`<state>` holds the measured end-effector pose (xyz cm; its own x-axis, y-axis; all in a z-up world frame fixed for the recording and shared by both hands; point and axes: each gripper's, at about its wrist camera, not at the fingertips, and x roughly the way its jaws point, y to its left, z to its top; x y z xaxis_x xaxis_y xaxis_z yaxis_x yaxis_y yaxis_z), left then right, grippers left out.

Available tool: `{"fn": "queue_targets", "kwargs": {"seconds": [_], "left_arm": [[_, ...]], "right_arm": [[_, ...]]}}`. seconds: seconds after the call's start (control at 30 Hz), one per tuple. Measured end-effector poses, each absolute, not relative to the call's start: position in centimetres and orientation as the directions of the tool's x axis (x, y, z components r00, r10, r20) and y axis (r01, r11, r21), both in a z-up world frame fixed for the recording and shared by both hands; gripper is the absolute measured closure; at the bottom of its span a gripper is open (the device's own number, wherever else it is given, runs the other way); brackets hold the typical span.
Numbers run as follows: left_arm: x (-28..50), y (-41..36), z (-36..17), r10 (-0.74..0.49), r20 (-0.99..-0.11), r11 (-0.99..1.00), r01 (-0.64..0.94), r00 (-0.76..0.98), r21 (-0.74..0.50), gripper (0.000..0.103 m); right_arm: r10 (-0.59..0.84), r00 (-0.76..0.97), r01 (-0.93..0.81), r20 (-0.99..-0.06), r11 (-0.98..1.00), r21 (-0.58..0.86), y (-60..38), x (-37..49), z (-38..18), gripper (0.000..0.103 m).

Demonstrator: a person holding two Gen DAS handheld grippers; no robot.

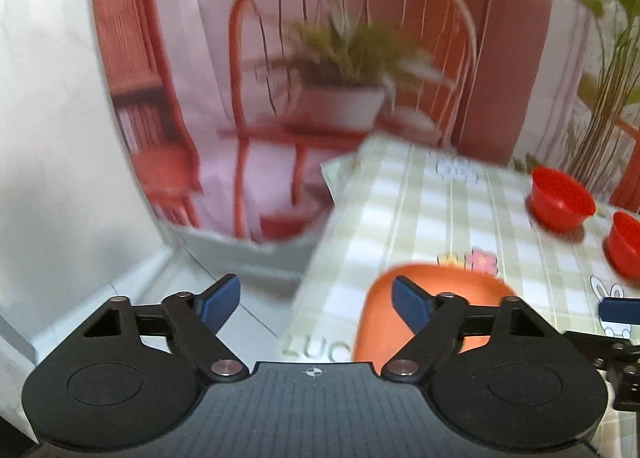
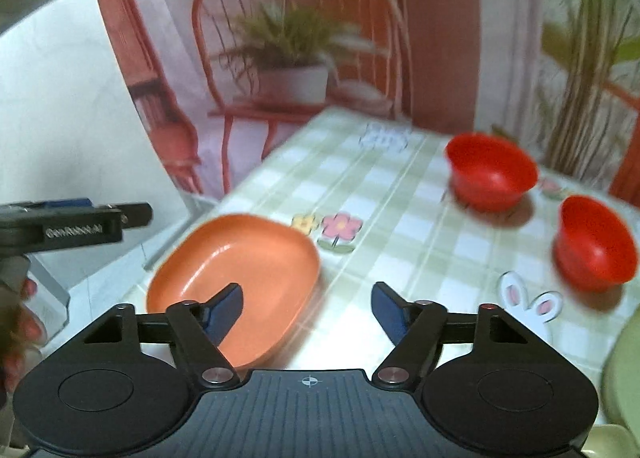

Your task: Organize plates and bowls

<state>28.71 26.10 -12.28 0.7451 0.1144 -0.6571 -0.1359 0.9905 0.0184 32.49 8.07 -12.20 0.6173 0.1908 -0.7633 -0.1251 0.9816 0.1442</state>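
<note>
An oval orange plate (image 2: 240, 258) lies near the left edge of the table (image 2: 400, 214), which has a green checked cloth. My right gripper (image 2: 308, 310) hovers open just above the plate's near right rim; its left finger overlaps the plate and nothing is pressed. Two red bowls (image 2: 492, 174) (image 2: 596, 246) stand upright at the far right. In the left wrist view my left gripper (image 1: 316, 302) is open and empty at the table's left edge, with the orange plate (image 1: 380, 318) behind its right finger. The red bowls (image 1: 562, 198) (image 1: 624, 246) sit far right.
A pale green dish (image 2: 624, 370) shows at the lower right edge. The left gripper's body (image 2: 72, 222) and a hand (image 2: 20, 322) are at the left. Beyond the table hangs a backdrop printed with a red chair (image 2: 300, 38). Floor (image 1: 240, 298) lies left of the table.
</note>
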Motion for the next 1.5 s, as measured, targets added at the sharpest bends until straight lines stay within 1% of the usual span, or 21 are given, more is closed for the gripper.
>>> {"fn": "queue_targets", "kwargs": {"seconds": [0.07,0.13,0.2,0.23,0.27,0.33,0.37,0.4,0.43,0.5,0.57,0.63,0.67,0.7,0.73,0.83,1.0,1.23,1.37,1.5], "left_arm": [[29.1,26.3,-13.7,0.091,-0.674,0.993,-0.121,0.733,0.002,0.021],[29.3,26.1,-14.7,0.084,-0.682,0.994,-0.104,0.726,0.012,0.021],[29.3,25.6,-15.3,0.073,-0.691,0.997,-0.080,0.719,0.022,0.022],[29.4,25.4,-15.7,0.068,-0.694,0.997,-0.070,0.717,0.025,0.022],[29.5,25.0,-15.9,0.065,-0.698,0.998,-0.063,0.713,0.028,0.023],[29.6,24.8,-16.5,0.063,-0.706,0.998,-0.056,0.706,0.033,0.028],[29.7,24.6,-16.7,0.064,-0.712,0.998,-0.056,0.699,0.035,0.034],[29.7,24.6,-17.0,0.060,-0.721,0.998,-0.053,0.690,0.033,0.043],[29.8,24.6,-17.2,0.057,-0.728,0.998,-0.049,0.683,0.032,0.049],[29.9,24.4,-17.4,0.069,-0.739,0.998,-0.048,0.670,0.050,0.074],[29.8,24.1,-17.5,0.087,-0.745,0.996,-0.047,0.661,0.074,0.082],[29.6,23.9,-17.4,0.084,-0.746,0.996,-0.038,0.661,0.078,0.086],[29.5,23.7,-17.2,0.082,-0.746,0.996,-0.033,0.661,0.080,0.087],[29.4,23.5,-17.1,0.082,-0.746,0.996,-0.030,0.661,0.084,0.087],[29.3,23.3,-17.0,0.081,-0.745,0.996,-0.026,0.662,0.086,0.087],[28.8,22.6,-16.6,0.083,-0.745,0.996,-0.026,0.662,0.088,0.087],[27.6,21.5,-15.6,0.062,-0.747,0.998,-0.029,0.662,0.057,0.087],[25.8,17.3,-13.5,0.047,-0.739,0.998,0.000,0.672,0.063,0.087],[24.7,14.4,-12.3,0.011,-0.726,0.998,0.035,0.687,0.048,0.087],[23.6,11.1,-11.4,-0.049,-0.714,0.997,0.077,0.698,0.007,0.087]], "right_arm": [[0.191,0.608,-0.129,-0.771,0.982,0.142,8.4,33.0,-13.2,0.040],[0.194,0.596,-0.132,-0.779,0.981,0.144,8.6,33.3,-13.9,0.042],[0.196,0.584,-0.135,-0.788,0.980,0.144,8.5,33.6,-14.6,0.049],[0.196,0.579,-0.134,-0.792,0.980,0.145,8.4,33.7,-14.8,0.050],[0.197,0.575,-0.132,-0.794,0.980,0.147,8.3,33.7,-15.1,0.052],[0.201,0.564,-0.130,-0.801,0.979,0.154,8.2,33.9,-15.6,0.055],[0.204,0.560,-0.130,-0.803,0.979,0.158,8.2,33.9,-15.8,0.058],[0.208,0.556,-0.131,-0.805,0.978,0.162,8.1,33.9,-15.9,0.061],[0.211,0.553,-0.132,-0.806,0.977,0.165,8.1,33.8,-16.1,0.061],[0.220,0.548,-0.132,-0.807,0.975,0.176,8.1,33.7,-16.3,0.066],[0.240,0.541,-0.137,-0.806,0.971,0.198,8.0,33.6,-16.5,0.073],[0.256,0.539,-0.141,-0.802,0.967,0.214,7.9,33.4,-16.5,0.076],[0.266,0.538,-0.147,-0.800,0.964,0.222,7.9,33.3,-16.5,0.080],[0.273,0.536,-0.153,-0.799,0.962,0.227,7.9,33.2,-16.4,0.088],[0.275,0.536,-0.154,-0.798,0.961,0.228,8.0,33.1,-16.3,0.090],[0.273,0.539,-0.140,-0.797,0.962,0.235,7.5,32.7,-16.1,0.090],[0.275,0.556,-0.123,-0.784,0.961,0.249,5.8,31.6,-15.1,0.091],[0.242,0.609,-0.131,-0.755,0.970,0.205,2.4,28.6,-12.4,0.091],[0.212,0.639,-0.125,-0.739,0.977,0.172,-0.4,26.2,-10.6,0.091],[0.184,0.659,-0.096,-0.730,0.982,0.160,-4.1,23.8,-9.2,0.091]]}}
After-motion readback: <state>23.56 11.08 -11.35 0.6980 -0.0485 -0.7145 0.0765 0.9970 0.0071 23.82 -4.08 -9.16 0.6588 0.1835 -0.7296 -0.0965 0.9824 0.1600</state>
